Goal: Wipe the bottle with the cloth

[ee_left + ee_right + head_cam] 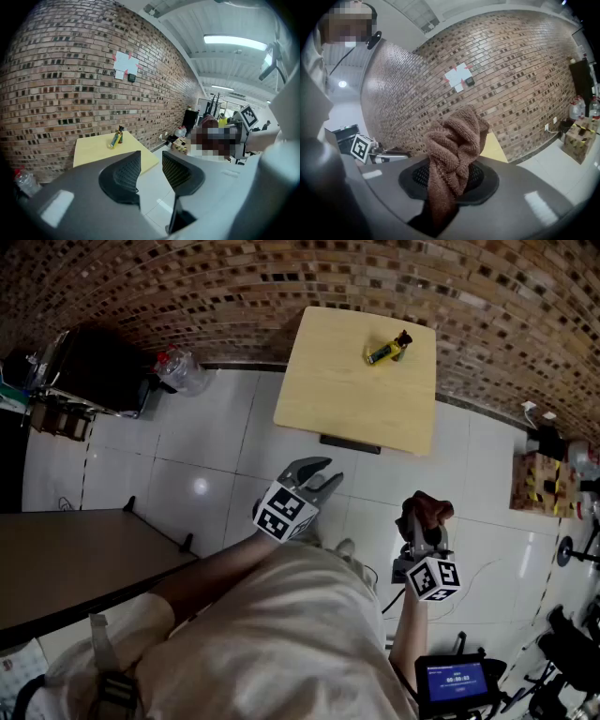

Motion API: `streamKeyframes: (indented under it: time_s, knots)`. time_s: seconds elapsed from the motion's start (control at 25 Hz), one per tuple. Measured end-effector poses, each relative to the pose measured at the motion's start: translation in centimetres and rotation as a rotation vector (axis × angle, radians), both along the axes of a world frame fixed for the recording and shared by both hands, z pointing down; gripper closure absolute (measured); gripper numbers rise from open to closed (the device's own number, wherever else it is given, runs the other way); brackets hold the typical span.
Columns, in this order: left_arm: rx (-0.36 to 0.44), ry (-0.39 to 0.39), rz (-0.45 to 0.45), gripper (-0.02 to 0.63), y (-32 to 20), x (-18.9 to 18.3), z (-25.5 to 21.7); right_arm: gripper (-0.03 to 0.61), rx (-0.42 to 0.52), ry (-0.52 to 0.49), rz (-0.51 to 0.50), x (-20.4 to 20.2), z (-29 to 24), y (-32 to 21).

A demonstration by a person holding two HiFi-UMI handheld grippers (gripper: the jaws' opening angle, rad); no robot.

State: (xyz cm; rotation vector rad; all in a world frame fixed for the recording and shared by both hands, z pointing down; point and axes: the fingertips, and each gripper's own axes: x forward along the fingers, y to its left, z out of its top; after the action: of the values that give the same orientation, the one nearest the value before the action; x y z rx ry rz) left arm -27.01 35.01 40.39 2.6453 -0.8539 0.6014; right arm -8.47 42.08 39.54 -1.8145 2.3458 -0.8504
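Brown cloth (457, 140) in R claw (450, 179) — bottle (386, 351) on table (356, 404).

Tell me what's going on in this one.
A person stands back from a small wooden table, holding two claws. The right claw is shut on a bunched brown cloth. The left claw is empty, its jaws slightly apart. The bottle sits untouched on the table by the brick wall; wiping has not begun.
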Motion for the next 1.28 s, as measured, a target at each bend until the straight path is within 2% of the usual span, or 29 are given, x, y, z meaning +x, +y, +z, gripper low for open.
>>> streamKeyframes:
  time_s: [0.24,0.44,0.6,0.8,1.04,1.28]
  knots:
    - [0.013,0.002,0.033,0.462,-8.4,-3.0,0.2,0.476,0.004,0.003,0.011,-4.5,-1.3,-7.8]
    - [0.015,0.025,0.078,0.462,-13.6,-3.9,0.5,0.476,0.012,0.017,0.054,-5.9,-1.4,-12.2]
    - [0.024,0.045,0.118,0.462,-17.0,-4.5,0.4,0.476,0.024,0.020,0.108,-6.3,-1.3,-14.9]
    - [0.053,0.050,0.125,0.460,-21.2,-4.6,0.4,0.476,0.054,0.006,0.160,-6.8,-1.6,-17.4]
    - [0.071,0.059,0.134,0.449,-25.5,-3.4,0.1,0.476,0.063,0.017,0.187,-5.9,-2.3,-20.0]
    - [0.058,0.043,0.127,0.430,-28.7,-1.4,0.3,0.476,0.019,0.019,0.169,-3.9,-0.9,-22.7]
